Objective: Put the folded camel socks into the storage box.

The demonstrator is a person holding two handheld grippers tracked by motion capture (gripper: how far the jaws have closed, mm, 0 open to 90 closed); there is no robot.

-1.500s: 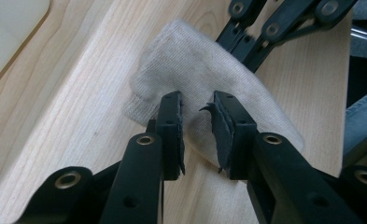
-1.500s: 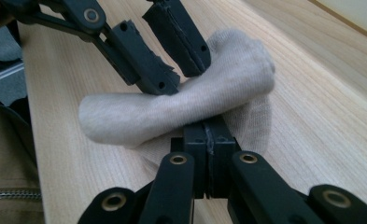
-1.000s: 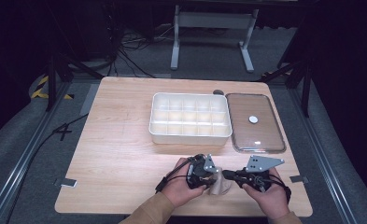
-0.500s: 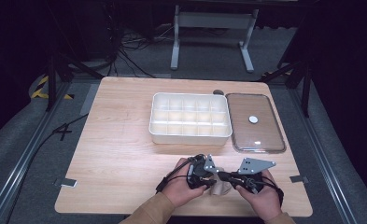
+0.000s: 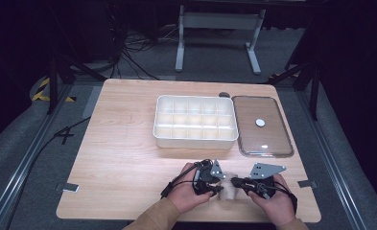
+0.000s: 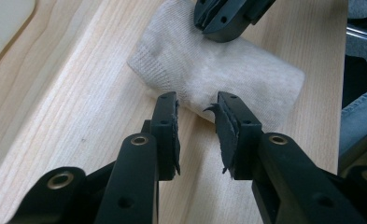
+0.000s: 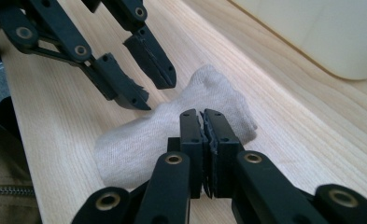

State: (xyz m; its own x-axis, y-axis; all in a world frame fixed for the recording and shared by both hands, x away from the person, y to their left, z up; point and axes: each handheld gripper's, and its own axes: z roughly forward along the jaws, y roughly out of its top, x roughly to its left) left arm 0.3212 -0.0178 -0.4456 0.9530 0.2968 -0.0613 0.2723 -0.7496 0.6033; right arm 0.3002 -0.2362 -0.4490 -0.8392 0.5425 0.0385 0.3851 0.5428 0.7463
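Observation:
A small beige sock [image 5: 229, 189] lies crumpled on the wooden table near its front edge, between both hand-held grippers. My left gripper [image 5: 219, 188] is at the sock's left side. In the left gripper view its jaws [image 6: 197, 106] stand open, the sock [image 6: 218, 70] just beyond their tips. My right gripper [image 5: 235, 182] comes in from the right. Its jaws [image 7: 201, 113] are pressed together at the edge of the sock [image 7: 134, 137], apparently pinching the fabric. The left gripper [image 7: 155, 91] hangs open over the sock's far side.
A white compartment tray [image 5: 195, 140] sits mid-table, beyond the hands. A clear lid [image 5: 272, 139] with a white dot lies flat to its right. Bare wood stretches left of the hands. The table's front edge is close behind the grippers.
The right gripper has slid left up to the sock. The left gripper and the sock have stayed about where they were.

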